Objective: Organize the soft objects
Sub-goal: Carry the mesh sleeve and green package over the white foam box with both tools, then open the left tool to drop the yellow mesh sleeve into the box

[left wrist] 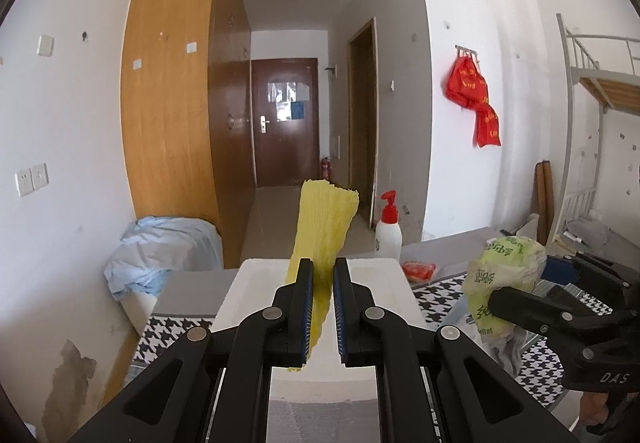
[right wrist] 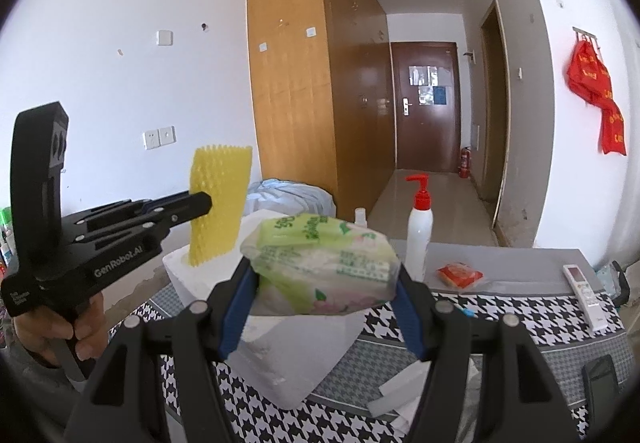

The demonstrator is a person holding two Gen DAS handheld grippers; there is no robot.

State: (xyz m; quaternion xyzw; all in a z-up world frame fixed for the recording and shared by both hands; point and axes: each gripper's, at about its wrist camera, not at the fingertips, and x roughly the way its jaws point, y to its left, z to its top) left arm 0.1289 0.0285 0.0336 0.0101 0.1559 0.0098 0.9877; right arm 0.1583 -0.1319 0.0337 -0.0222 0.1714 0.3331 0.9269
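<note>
The left gripper (left wrist: 319, 275) is clenched on a yellow foam sheet (left wrist: 324, 227) that stands upright over the near-left rim of the white foam box (right wrist: 280, 355). The right gripper (right wrist: 324, 283) grasps a green tissue pack (right wrist: 320, 263) between its 2 wide-set pads, above the box's open top. Beyond the box, on the houndstooth cloth (right wrist: 500, 307), a white pump bottle (right wrist: 419, 231), an orange packet (right wrist: 460, 274) and a remote (right wrist: 584, 293) lie well apart.

clear: air above white foam box (right wrist: 280, 347) | blocked: pump bottle (right wrist: 418, 231), red packet (right wrist: 460, 275) behind-right
</note>
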